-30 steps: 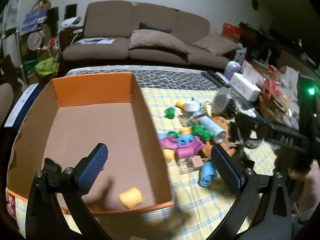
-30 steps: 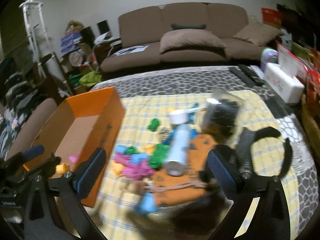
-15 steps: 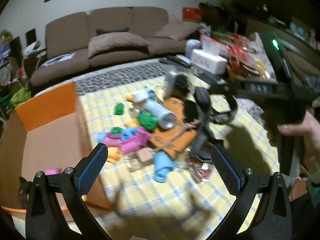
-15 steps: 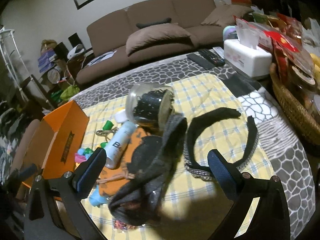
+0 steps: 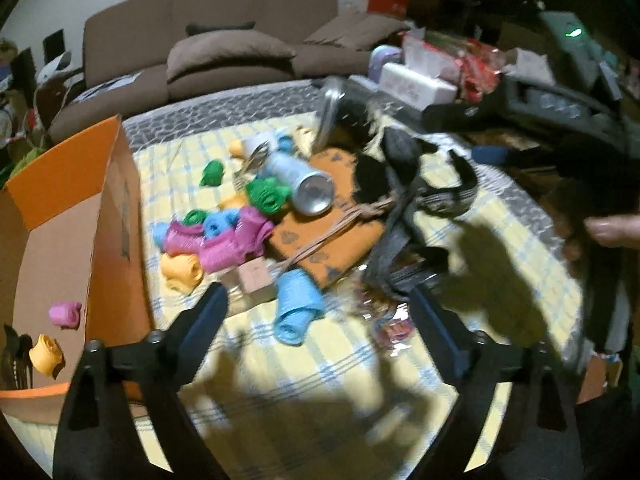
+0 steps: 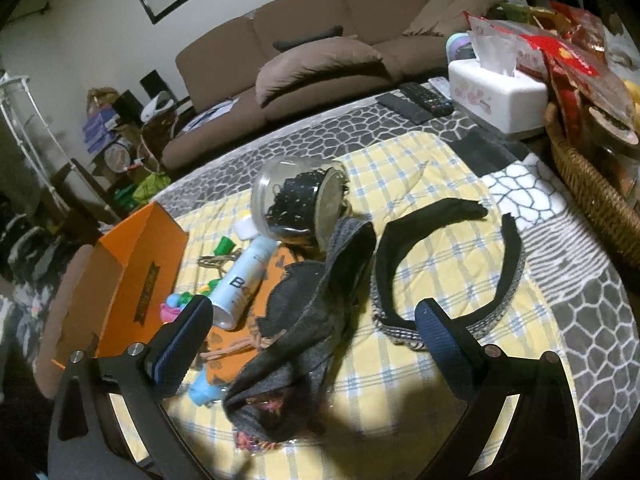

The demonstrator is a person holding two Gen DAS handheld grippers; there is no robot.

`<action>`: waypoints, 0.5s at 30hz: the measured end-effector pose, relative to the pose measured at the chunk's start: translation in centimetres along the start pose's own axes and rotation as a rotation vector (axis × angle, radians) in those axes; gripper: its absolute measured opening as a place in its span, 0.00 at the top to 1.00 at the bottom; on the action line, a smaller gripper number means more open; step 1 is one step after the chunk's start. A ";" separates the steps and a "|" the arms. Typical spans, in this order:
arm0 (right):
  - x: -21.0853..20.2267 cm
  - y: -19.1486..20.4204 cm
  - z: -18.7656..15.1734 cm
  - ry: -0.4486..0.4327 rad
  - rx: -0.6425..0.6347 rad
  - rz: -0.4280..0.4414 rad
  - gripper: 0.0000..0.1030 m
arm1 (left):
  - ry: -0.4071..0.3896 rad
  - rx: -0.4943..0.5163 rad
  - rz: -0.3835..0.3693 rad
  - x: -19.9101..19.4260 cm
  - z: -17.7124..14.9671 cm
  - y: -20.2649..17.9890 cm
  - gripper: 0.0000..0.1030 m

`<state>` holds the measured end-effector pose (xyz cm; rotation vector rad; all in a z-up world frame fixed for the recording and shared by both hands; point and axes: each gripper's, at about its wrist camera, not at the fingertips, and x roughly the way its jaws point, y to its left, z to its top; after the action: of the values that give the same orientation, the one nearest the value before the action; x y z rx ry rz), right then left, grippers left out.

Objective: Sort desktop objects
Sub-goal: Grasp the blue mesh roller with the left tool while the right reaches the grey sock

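Left gripper (image 5: pixel 316 308) with jaws apart, empty, low in the frame above a blue towel roll (image 5: pixel 298 306) on the yellow checked cloth (image 5: pixel 360 360). At centre, a heap of pink, green and orange rolls beside a spray can (image 5: pixel 298 184) lying on its side. At left, orange cardboard box (image 5: pixel 68 168) holding a pink roll (image 5: pixel 64 314) and an orange roll (image 5: pixel 46 356). Right gripper (image 6: pixel 308 328) with jaws spread wide, empty, over grey knit fabric (image 6: pixel 304 320), black headband (image 6: pixel 448 264) just right of it, clear jar (image 6: pixel 300 204) toppled behind.

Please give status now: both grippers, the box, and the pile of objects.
Left gripper open, empty, above blue roll. Right gripper open, empty, over grey cloth. Orange box holds pink roll and yellow roll. Nothing blocking.
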<state>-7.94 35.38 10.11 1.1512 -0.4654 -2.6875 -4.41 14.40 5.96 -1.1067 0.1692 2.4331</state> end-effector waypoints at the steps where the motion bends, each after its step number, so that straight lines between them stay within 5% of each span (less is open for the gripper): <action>1: 0.0 0.2 0.0 0.003 -0.006 0.005 0.03 | 0.008 0.001 0.013 0.2 -0.1 0.1 0.24; 10: 0.6 0.9 -0.3 0.036 -0.024 0.025 0.14 | 0.092 -0.011 0.054 3.8 -1.7 0.3 0.50; 15: 0.7 1.2 -0.5 0.046 -0.031 0.030 0.15 | 0.116 -0.019 0.072 5.1 -2.3 0.4 0.51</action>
<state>-7.99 33.96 9.68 1.1846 -0.4286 -2.6275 -5.94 15.20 0.63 -1.2719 0.2271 2.4381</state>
